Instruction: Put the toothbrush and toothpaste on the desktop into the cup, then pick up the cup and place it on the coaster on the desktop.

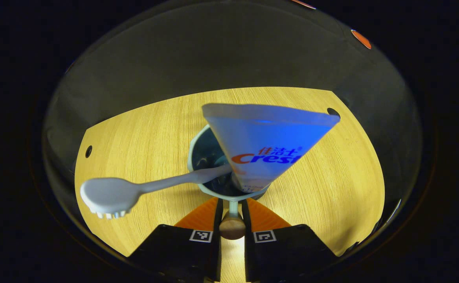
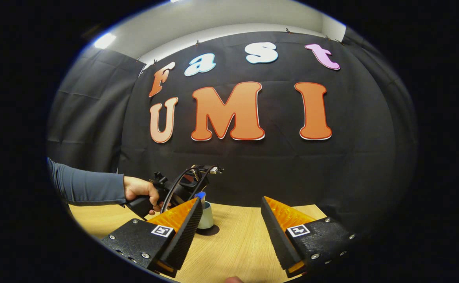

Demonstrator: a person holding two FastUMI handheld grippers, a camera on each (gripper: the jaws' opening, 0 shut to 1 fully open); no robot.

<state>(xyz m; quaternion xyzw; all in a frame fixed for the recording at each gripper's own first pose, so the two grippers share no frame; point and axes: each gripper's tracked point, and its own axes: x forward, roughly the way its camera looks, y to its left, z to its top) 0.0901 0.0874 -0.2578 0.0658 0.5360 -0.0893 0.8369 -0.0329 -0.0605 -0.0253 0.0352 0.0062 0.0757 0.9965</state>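
Observation:
In the left gripper view, a pale blue cup (image 1: 198,147) stands straight ahead on the wooden desktop (image 1: 143,129). A blue toothpaste tube (image 1: 268,137) stands in it, leaning right. A pale toothbrush (image 1: 135,190) rests in it too, its head sticking out to the left. My left gripper (image 1: 232,201) is shut on the cup's handle (image 1: 232,226), which ends in a wooden knob. In the right gripper view, my right gripper (image 2: 231,201) is open with nothing between its fingers; the cup (image 2: 206,216) stands beyond it over a dark round patch (image 2: 210,231), and a hand holds the left gripper (image 2: 182,188) there.
The desktop has small round holes near its far corners (image 1: 89,151). Black cloth walls close the booth behind the table. A sleeved arm (image 2: 88,184) reaches in from the left in the right gripper view.

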